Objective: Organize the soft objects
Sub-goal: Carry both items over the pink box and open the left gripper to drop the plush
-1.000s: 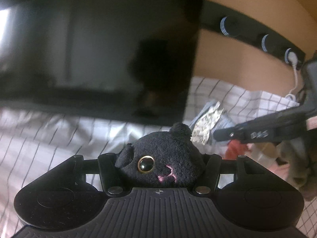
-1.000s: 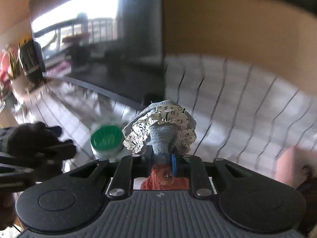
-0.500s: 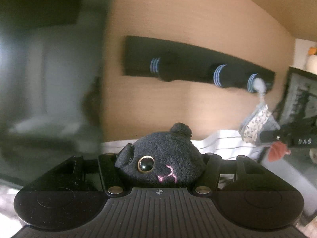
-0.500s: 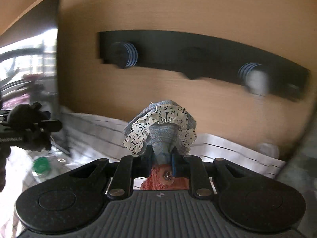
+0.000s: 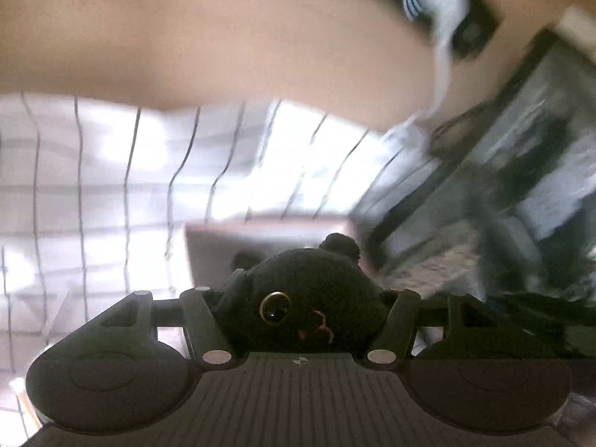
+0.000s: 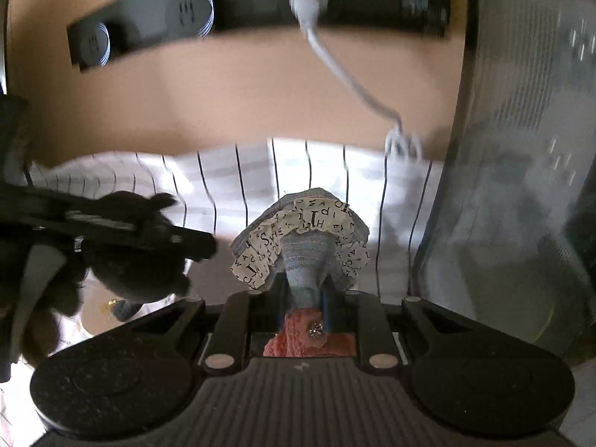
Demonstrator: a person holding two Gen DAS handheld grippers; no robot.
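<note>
Both of your views are smeared by motion, so the tan wooden wall (image 5: 223, 37), the black power strip (image 6: 260, 7) with its white plug and cord (image 6: 309, 0), and the dark framed panel (image 5: 521, 186) at the right edge are readable only in outline, and what that panel shows cannot be made out. In the left wrist view, a pale box-like shape (image 5: 268, 238) just beyond the fingers is too blurred to identify. Your left gripper (image 5: 301, 298) has the round black plush toy with a gold-rimmed eye and pink stitched mouth (image 5: 298, 298) between its fingers; the jaws stand wide and are opening, yet the fingers still press both sides of the toy, whose lower body is hidden behind the gripper. The toy hangs above the white cloth with thin dark grid lines (image 5: 111, 186). In the right wrist view, that same gripper and toy appear at the left, cut off by the frame. Your right gripper (image 6: 305, 290) is nearly closed, pinching the small grey fabric doll with a letter-printed frill (image 6: 305, 238) at its narrow part; its reddish woolly end (image 6: 301, 335) is partly hidden between the fingers.
</note>
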